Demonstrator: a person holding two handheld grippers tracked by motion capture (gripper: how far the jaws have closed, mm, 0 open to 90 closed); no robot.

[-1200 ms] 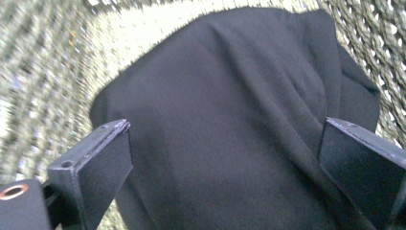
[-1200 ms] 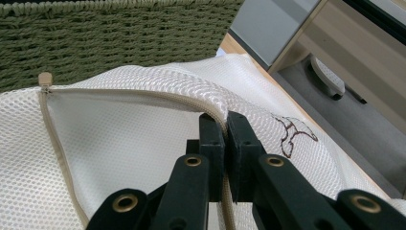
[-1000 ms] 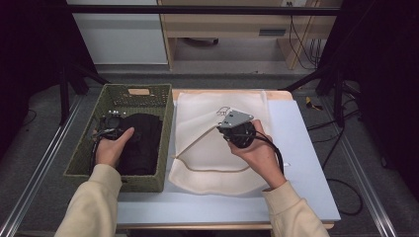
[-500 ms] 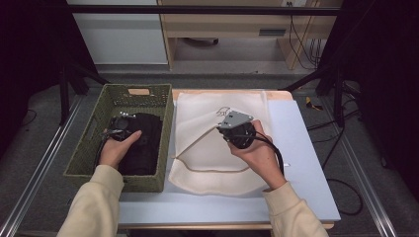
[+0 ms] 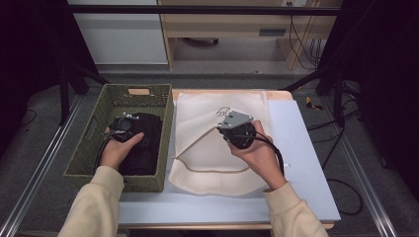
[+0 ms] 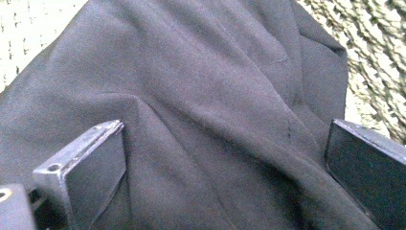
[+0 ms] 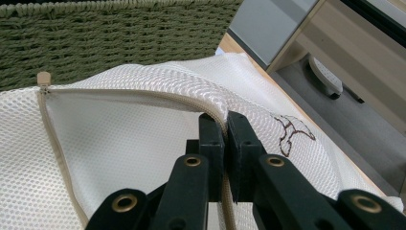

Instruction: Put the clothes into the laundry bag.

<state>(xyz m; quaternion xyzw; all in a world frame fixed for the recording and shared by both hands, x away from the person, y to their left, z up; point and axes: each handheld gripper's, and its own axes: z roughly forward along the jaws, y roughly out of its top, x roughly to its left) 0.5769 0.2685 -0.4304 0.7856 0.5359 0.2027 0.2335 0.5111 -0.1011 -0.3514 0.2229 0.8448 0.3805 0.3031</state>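
Right claw (image 7: 224,125) on one mesh bag (image 7: 119,158)

My left gripper (image 5: 129,129) jaws hidden under my hand from above, black garment (image 6: 201,110) cut off by frame edges, mesh bag (image 7: 119,143) print too small to read

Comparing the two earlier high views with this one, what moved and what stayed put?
The left gripper shifted slightly toward the far end of the green woven basket, over the black cloth garment, jaws open. The right gripper stayed clamped on the white mesh laundry bag's zipper edge.
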